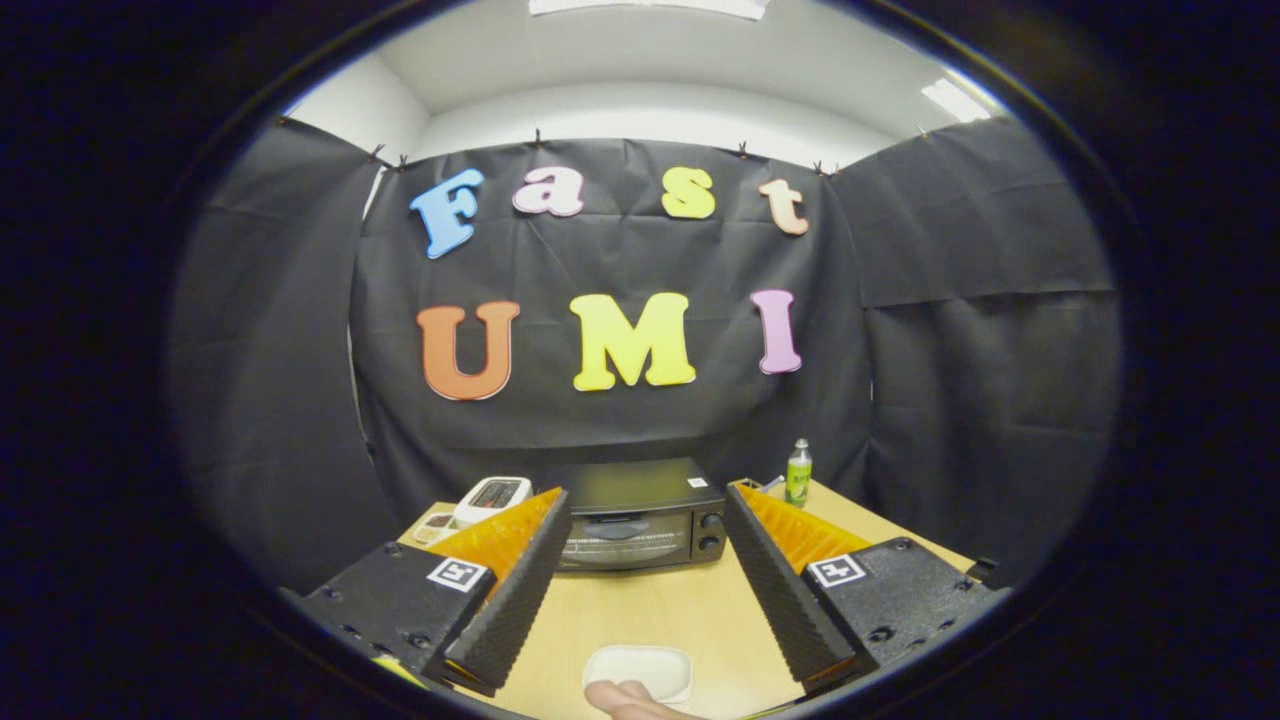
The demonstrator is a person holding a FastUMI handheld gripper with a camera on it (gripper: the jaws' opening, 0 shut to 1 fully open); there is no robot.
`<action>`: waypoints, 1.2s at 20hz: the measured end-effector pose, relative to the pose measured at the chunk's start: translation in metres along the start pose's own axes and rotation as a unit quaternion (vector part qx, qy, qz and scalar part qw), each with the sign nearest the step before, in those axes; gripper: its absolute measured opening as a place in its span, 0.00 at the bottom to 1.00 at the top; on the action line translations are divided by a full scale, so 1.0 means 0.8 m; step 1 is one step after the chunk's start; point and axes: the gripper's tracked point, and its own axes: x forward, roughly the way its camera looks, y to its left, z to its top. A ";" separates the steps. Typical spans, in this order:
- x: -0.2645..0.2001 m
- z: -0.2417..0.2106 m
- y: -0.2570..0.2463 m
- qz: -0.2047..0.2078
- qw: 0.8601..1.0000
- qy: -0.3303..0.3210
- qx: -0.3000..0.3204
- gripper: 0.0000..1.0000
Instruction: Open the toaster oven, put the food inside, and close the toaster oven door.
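A black toaster oven (640, 515) stands at the far side of the wooden table (650, 610), its glass door shut and two knobs on its right. My gripper (645, 515) is open and raised well back from it, and the oven shows in the gap beyond the fingertips. The ridged black fingers (520, 590) with orange backs hold nothing. Close below me, between the fingers, a white dish (640, 668) lies on the table with a pale pinkish piece of food (625, 698) at its near edge.
A white toaster (492, 497) and a small dish (437, 527) sit left of the oven. A green bottle (798, 473) stands at the table's back right. Black cloth walls close the booth behind and on both sides.
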 end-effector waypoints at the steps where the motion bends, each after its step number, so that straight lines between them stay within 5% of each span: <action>1: -0.013 0.004 0.002 0.012 1.000 -0.001 0.006 1.00; 8: -0.070 -0.004 0.020 0.061 0.997 -0.039 -0.032 1.00; 24: -0.095 0.008 0.001 0.053 0.997 -0.055 -0.031 1.00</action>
